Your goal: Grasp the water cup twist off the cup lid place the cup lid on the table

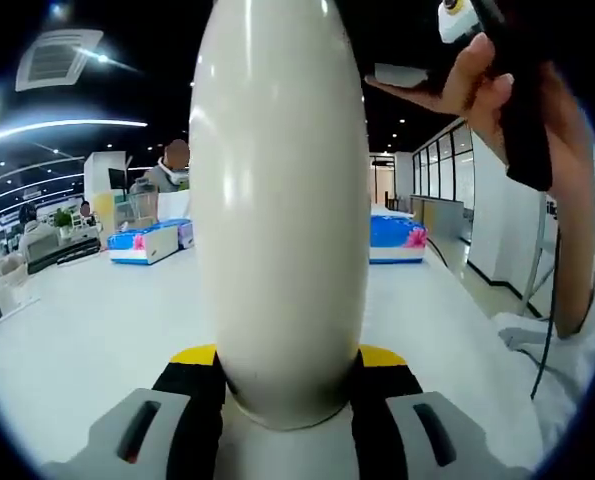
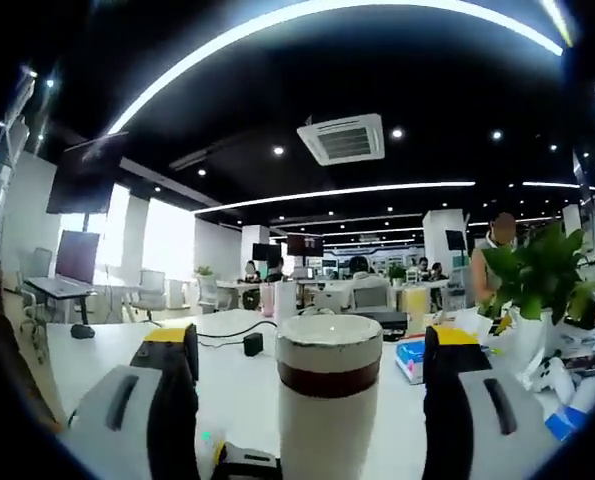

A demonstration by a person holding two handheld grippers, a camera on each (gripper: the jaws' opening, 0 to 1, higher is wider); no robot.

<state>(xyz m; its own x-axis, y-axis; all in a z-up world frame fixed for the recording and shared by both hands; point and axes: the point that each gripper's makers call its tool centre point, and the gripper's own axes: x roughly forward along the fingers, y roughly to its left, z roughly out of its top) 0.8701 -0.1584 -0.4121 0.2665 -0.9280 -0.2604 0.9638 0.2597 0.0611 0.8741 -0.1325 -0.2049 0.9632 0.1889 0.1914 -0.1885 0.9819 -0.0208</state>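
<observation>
The left claw (image 1: 287, 385) grips the cup (image 1: 282, 200), whose top is cut off. The right claw (image 2: 312, 375) stands spread either side of the cup, lid hidden, above the desk (image 2: 107, 365).

White water cup (image 1: 280, 210) stands upright, brown-banded near its rim, lid off.

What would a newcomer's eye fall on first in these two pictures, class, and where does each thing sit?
In the left gripper view, a tall cream cup fills the middle, clamped at its lower end by the left tool, with a hand at the upper right. In the right gripper view, a cream cup with a brown band stands on the white table between the open jaws of the right tool, a green plant to its right.
</observation>
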